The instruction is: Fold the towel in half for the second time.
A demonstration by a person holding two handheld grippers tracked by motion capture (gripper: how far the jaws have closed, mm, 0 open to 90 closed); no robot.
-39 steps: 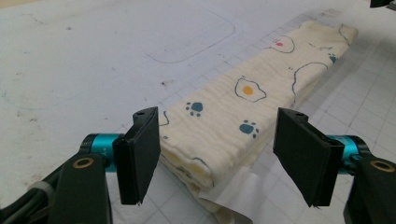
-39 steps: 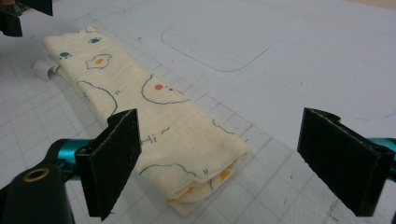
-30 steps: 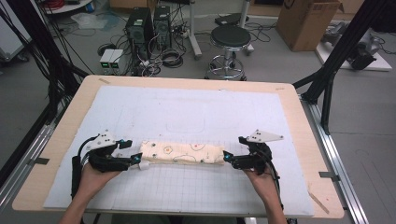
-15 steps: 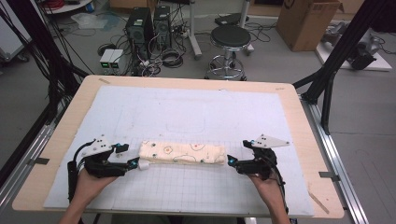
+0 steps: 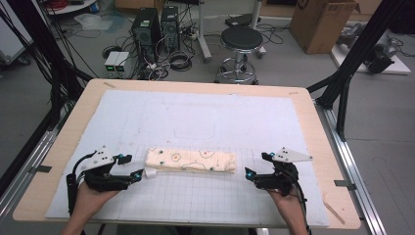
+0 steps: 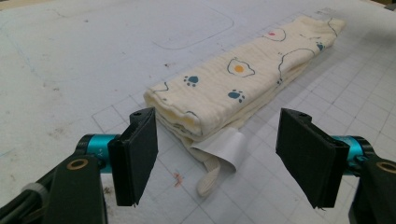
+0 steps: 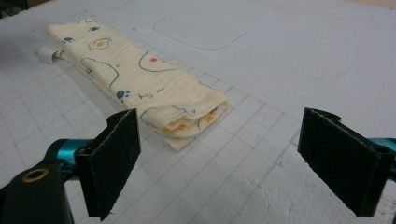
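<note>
Lying folded on the table (image 5: 303,127), the cloth (image 5: 192,160) sits between both grippers; left gripper (image 5: 139,174) spread, empty; right gripper (image 5: 250,174) spread, empty, slightly apart.

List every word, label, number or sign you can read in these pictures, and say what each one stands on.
None can be read for certain.
Folded cloth: small dark marks near a paw print, perhaps "Hi", too blurred to be sure.
White tag at the cloth's end: blank on the side shown.
Cardboard box: dark mark, too small to read.
</note>
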